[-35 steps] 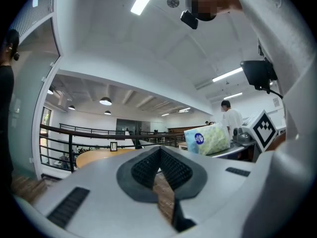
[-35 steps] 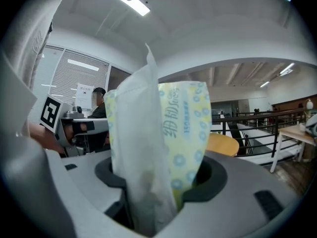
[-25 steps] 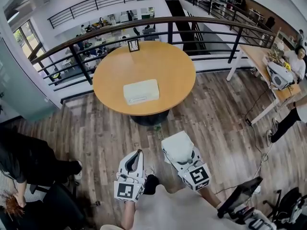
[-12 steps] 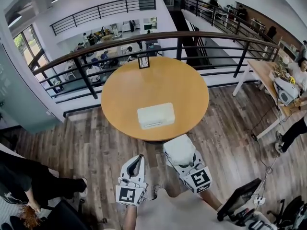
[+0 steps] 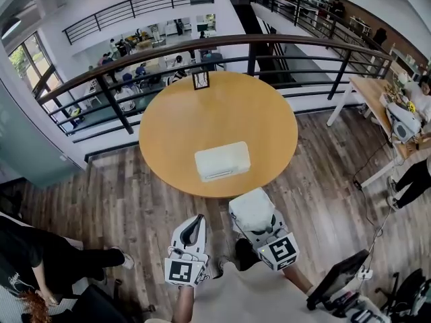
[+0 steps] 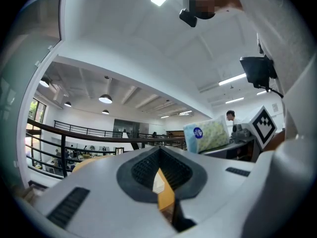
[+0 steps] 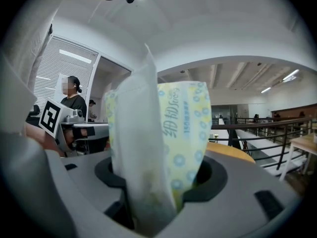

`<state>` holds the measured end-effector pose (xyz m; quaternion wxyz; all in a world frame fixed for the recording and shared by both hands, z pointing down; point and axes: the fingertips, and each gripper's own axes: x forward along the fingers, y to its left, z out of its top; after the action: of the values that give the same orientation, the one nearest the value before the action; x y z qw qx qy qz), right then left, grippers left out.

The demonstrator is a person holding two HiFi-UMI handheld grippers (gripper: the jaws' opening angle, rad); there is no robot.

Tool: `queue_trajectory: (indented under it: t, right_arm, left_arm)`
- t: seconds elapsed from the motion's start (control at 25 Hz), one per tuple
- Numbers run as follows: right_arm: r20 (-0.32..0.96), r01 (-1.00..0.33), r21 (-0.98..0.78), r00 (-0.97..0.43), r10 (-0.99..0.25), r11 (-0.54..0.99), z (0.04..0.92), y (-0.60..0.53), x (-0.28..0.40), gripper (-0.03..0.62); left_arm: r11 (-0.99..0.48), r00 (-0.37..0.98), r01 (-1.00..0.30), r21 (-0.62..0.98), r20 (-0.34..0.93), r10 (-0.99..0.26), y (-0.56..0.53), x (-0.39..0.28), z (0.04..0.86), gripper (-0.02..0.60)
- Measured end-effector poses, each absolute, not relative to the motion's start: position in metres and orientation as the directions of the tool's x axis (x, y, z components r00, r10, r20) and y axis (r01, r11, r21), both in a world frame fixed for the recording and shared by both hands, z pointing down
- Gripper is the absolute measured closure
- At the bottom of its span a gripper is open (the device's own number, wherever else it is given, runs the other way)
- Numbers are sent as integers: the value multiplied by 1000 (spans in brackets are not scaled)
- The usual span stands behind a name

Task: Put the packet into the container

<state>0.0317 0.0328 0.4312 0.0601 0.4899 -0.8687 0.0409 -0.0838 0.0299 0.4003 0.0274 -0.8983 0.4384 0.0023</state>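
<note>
the packet (image 5: 250, 206), a soft pale tissue pack printed with small blue rings, sits low and right of centre in the head view, pinched upright in the right gripper (image 7: 158, 202). its jaws stand wide, their pads pressed on the pack's two sides. just to its left, the left gripper (image 5: 194, 225) holds nothing. its jaws are closed to a thin slit, through which the left gripper view shows only a sliver of what lies ahead. both tools hang over the wood floor (image 5: 135, 200), short of the round table (image 5: 168, 133).

further up, near the table's lower edge, lies the container (image 5: 222, 161), a white oblong box, well apart from the packet. whether its top is open cannot be told from here. a small framed stand (image 5: 201, 79) sits at the table's far rim, with the railing (image 5: 296, 42) behind.

this looks like the carry stage, with the packet gripped but not delivered. the next move calls for bringing the right gripper up over the box, lining the pack up with its opening, and lowering it before spreading the jaws. the left gripper may have to steady or open the box.
</note>
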Motion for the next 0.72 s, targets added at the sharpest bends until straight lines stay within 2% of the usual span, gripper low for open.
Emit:
queue_trajectory:
  t: [0.32, 0.72]
  right_arm:
    - [127, -838, -27, -544, -829, 545, 433, -12, 28, 306]
    - [102, -806, -28, -591, -800, 592, 419, -114, 36, 306]
  left_arm:
    - [-599, 600, -799, -54, -7, -800, -10, -83, 407, 577]
    - [-560, 563, -826, -64, -22, -826, -112, -67, 389, 577]
